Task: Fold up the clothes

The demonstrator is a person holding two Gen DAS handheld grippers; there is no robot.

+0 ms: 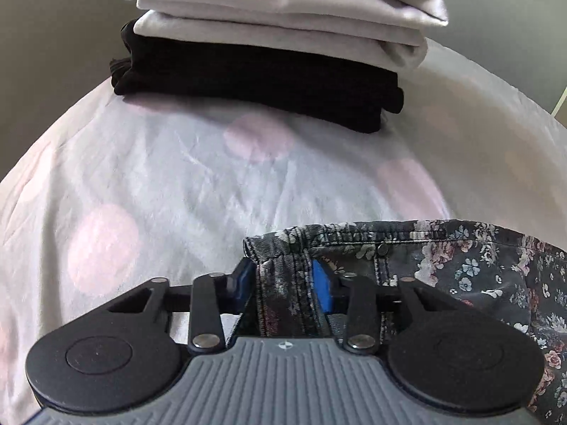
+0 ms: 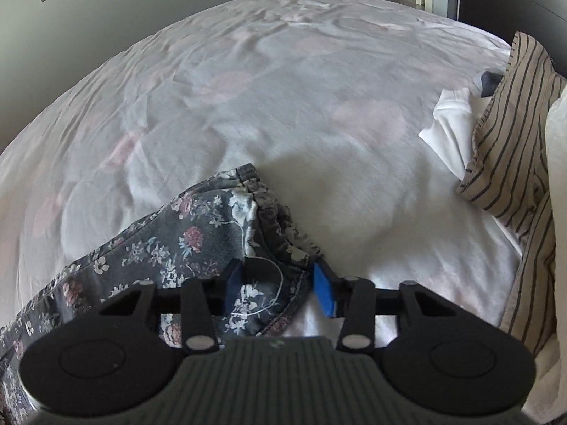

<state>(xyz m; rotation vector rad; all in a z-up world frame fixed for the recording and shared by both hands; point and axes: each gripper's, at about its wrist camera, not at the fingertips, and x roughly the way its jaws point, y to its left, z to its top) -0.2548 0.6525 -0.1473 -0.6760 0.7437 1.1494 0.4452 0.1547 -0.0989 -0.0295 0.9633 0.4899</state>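
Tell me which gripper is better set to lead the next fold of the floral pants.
Left, probably. The left gripper has its pads squarely pinching a bunched seam of the floral pants. The right gripper only straddles a corner edge of the pants, with a gap showing at its right pad.

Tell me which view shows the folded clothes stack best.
The left wrist view: the folded stack, white garments on black ones, sits whole on the bedsheet. The right wrist view shows none of it.
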